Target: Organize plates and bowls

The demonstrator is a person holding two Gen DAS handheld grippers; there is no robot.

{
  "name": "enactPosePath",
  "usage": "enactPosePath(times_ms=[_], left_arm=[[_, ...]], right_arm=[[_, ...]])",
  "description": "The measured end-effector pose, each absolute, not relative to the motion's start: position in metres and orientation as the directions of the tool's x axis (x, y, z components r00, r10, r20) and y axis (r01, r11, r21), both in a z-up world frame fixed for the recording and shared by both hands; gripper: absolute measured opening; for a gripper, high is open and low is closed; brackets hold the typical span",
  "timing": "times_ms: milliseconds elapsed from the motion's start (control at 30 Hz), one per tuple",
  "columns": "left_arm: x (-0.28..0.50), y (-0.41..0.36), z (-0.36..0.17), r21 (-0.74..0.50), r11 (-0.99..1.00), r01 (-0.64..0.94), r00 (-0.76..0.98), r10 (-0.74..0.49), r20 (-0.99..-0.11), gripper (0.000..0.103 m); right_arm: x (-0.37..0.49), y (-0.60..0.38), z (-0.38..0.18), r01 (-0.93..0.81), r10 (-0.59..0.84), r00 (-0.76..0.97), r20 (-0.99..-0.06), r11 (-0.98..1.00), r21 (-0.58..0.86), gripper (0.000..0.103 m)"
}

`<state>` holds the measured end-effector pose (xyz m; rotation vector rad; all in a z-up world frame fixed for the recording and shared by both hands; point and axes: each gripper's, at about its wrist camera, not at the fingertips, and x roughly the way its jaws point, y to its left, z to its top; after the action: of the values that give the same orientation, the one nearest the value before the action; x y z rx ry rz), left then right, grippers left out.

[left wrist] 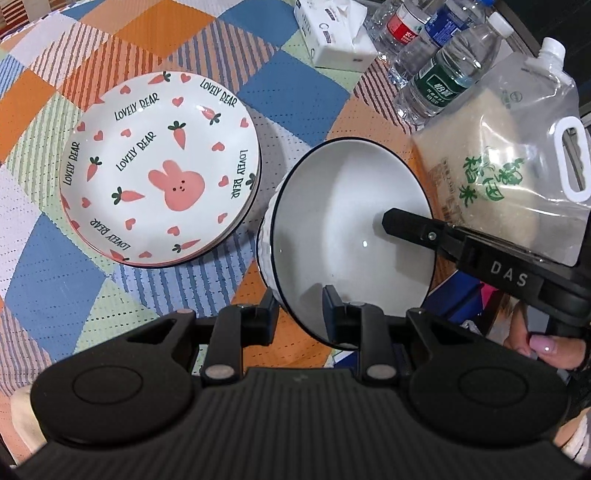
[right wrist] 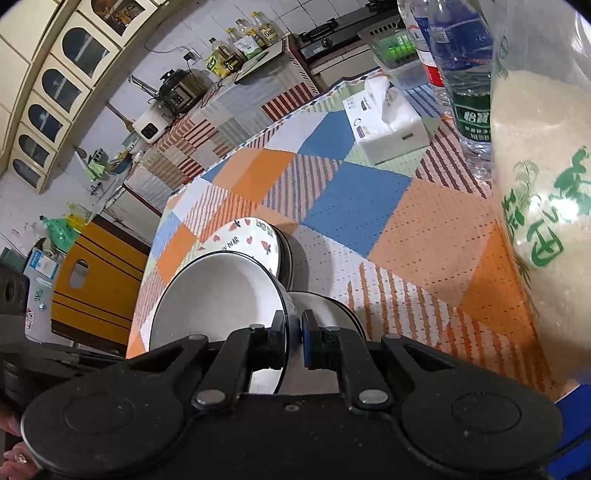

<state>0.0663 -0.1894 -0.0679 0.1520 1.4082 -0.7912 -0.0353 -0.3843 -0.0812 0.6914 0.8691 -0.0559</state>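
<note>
A stack of white plates (left wrist: 159, 166) with pink rabbit and carrot prints lies on the tablecloth at the left; it shows behind the bowl in the right wrist view (right wrist: 255, 236). A white bowl with a dark rim (left wrist: 351, 236) is held tilted, off the table. My left gripper (left wrist: 301, 310) is shut on its near rim. My right gripper (right wrist: 293, 339) is shut on the opposite rim of the same bowl (right wrist: 218, 299); it shows reaching in from the right in the left wrist view (left wrist: 406, 225). A second white bowl (right wrist: 325, 306) sits under the held one.
A clear pouch of rice (left wrist: 517, 177) stands right of the bowl, close to my right gripper. Several water bottles (left wrist: 443, 70) and a tissue pack (left wrist: 332, 33) stand at the back. The patchwork tablecloth (right wrist: 369, 206) covers the table; its left edge drops off (right wrist: 147, 258).
</note>
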Motion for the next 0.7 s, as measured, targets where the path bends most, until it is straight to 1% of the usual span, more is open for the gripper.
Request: enactPosePath(times_ms=[167,467,700], left_arm=[[0.066,-0.193,-0.072,-0.361,0.736,0.572,-0.063,-0.400,-0.915,0.024],[0.067,-0.197,-0.077,-0.361,0.733,0.576,-0.081,-0.388,-0.918,0.024],[0.070,-0.196,-0.094,-0.397,0.751,0.527,-0.153,-0.375,-0.914,0.024]], right_arm=[[-0.036,-0.380,-0.082,0.319,0.194,0.645,-0.740,0.811,0.490,0.012],[-0.035,-0.364,-0.078,0.294,0.096,0.616,-0.782,0.893,0.341,0.012],[-0.034,-0.347,-0.079,0.255,0.027,0.583,-0.812,0.943,0.214,0.012]])
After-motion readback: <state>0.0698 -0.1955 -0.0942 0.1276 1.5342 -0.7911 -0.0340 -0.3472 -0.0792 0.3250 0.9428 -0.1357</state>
